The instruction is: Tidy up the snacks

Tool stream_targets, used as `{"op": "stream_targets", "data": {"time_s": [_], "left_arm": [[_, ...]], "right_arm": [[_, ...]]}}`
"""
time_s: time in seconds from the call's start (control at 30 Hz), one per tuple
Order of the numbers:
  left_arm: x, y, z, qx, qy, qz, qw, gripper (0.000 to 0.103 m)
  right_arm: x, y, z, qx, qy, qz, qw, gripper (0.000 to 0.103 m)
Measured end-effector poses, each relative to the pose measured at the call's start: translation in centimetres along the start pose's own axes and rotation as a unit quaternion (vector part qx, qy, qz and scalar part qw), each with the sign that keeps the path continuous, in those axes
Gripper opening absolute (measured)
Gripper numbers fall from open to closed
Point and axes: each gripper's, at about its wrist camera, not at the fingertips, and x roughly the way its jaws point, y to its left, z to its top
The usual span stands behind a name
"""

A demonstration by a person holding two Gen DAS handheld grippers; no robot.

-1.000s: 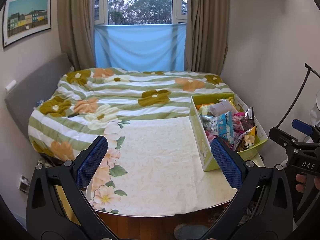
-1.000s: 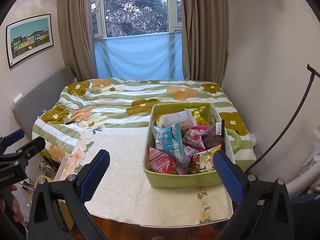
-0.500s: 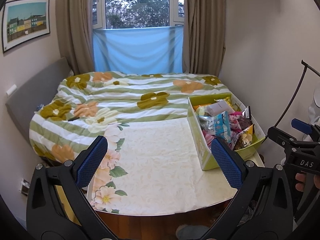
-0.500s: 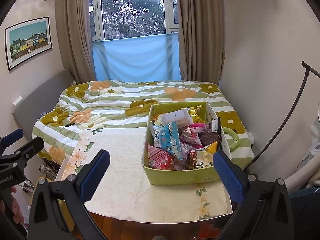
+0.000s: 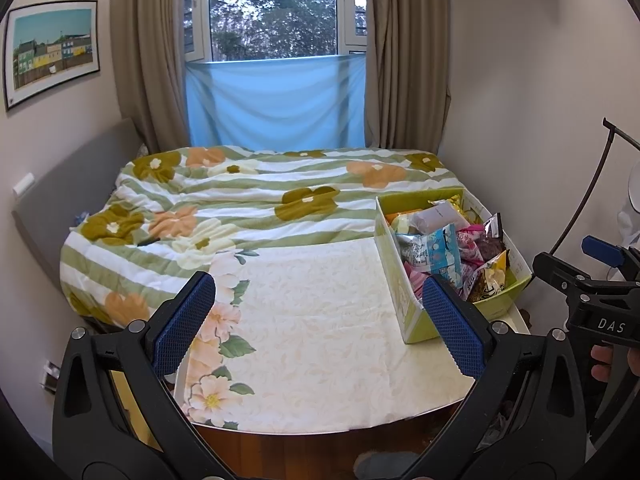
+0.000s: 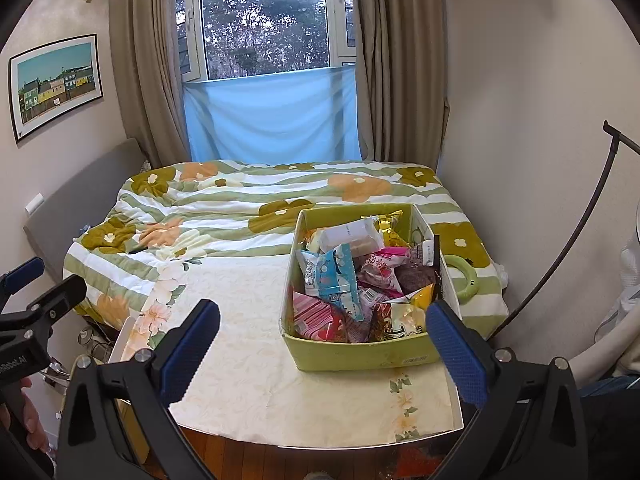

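Holding station above the counter (image 6: pixel 256 376), both tools carry nothing. Left hand-held gripper (image 5: pixel 316 322): fingers spread wide apart, empty, aimed at the bare cloth. Right hand-held gripper (image 6: pixel 320 346): fingers likewise wide apart, empty, framing the near wall of the green box (image 6: pixel 360 354).

Snacks (image 6: pixel 360 284): a mixed heap of wrapped packets, all inside the green box, piled loosely and overlapping; a blue-and-white packet (image 6: pixel 330 278), pink packets and a yellow bag show on top. No packet lies loose on the cloth or on the bed (image 6: pixel 240 200) in either view.

Box position: on the right part of the counter, close to the bed's edge.

Progress: undetermined. The scene fits snacks already gathered into the box, and equally a jumbled box awaiting sorting out onto the cloth. No sorted rows or groups are visible.
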Motion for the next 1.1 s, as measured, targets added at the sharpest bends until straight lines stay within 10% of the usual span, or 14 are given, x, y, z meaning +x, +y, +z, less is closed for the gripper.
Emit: {"op": "stream_targets", "data": {"time_s": [1.1], "left_arm": [[-0.46,-0.05,-0.50,0.000,-0.011,0.000,0.9999,0.102]], "right_arm": [[0.25,0.12,-0.31,0.002,0.003,-0.002,1.000,0.102]]}}
